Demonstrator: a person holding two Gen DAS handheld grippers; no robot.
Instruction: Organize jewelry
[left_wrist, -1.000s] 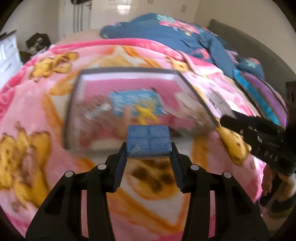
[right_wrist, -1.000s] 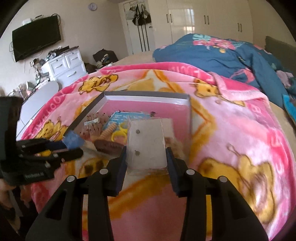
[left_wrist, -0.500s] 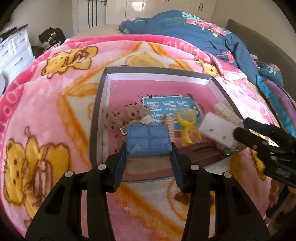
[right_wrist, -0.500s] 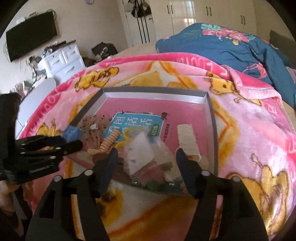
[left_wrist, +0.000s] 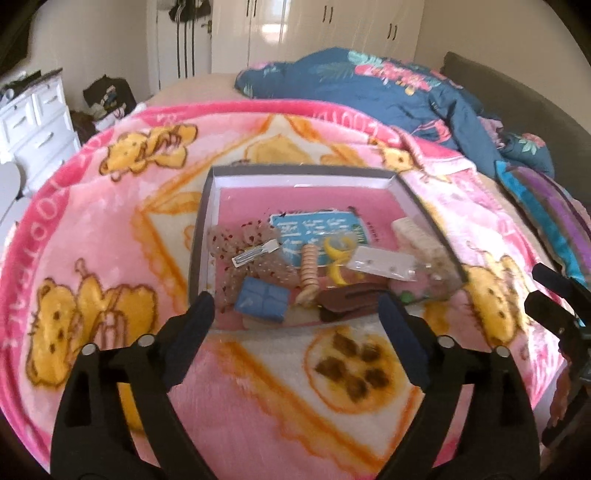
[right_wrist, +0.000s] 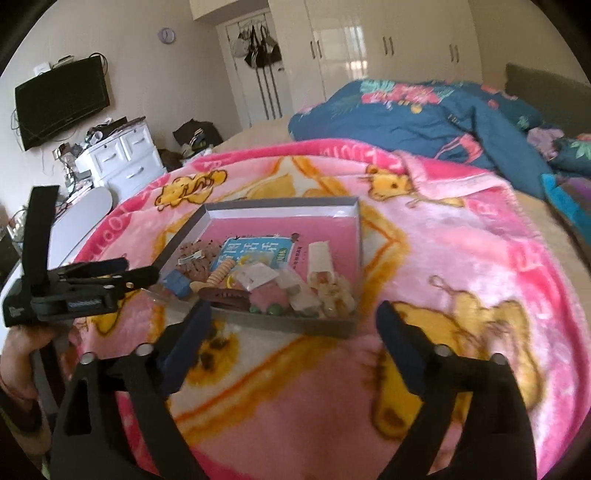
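Left tool (left_wrist: 295, 314): released, jaws just opened; blue box (left_wrist: 263, 299) beyond the tips, in tray (left_wrist: 207, 192).
Right tool (right_wrist: 293, 321): released, just opened; earring card (right_wrist: 258, 275) in tray, ahead.

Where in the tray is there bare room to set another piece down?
The far half of the tray, between the back wall and the blue card, is bare. The near half is crowded, from the blue box to the brown clip.
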